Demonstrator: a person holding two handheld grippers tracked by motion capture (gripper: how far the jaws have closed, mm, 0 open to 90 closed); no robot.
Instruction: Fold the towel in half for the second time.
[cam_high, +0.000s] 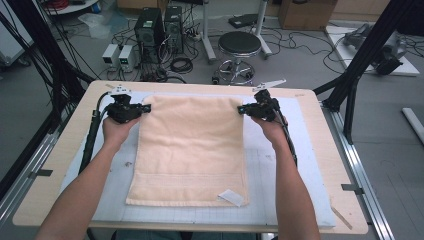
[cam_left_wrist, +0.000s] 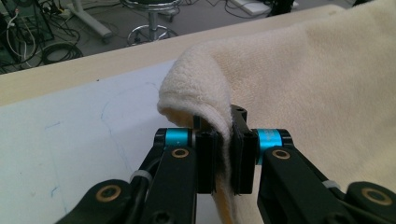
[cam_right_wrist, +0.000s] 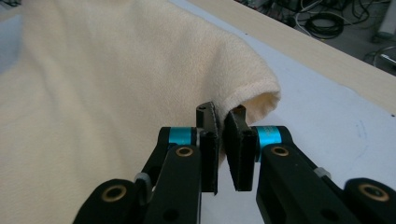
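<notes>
The fingers (cam_left_wrist: 205, 154) of the left gripper (cam_left_wrist: 223, 161) are clamped on the far left corner of the cream towel (cam_high: 192, 145); in the left gripper view the cloth runs down between the two black pads and bulges in a rounded fold just above them. The fingers (cam_right_wrist: 239, 154) of the right gripper (cam_right_wrist: 222, 156) are pressed together on the far right corner of the same towel, whose hem curls over the pad tips in the right gripper view.

In the high view the left gripper (cam_high: 145, 108) sits at the towel's far left corner and the right gripper (cam_high: 241, 109) at its far right corner, each held in a hand whose forearm comes in from the near edge. Both corners are raised a little off the surface, while the rest of the towel lies flat.

The towel lies lengthwise on a pale blue-white mat (cam_high: 280, 175) that covers most of the wooden table (cam_high: 45, 185). Its far edge stretches between the two grippers and its near edge lies close to the near side of the mat. A small white label (cam_high: 231, 196) lies on the towel's near right corner.

Beyond the far edge of the table, on the floor, stand a round black stool (cam_high: 239, 45) and two dark computer towers (cam_high: 159, 27) among loose cables.
</notes>
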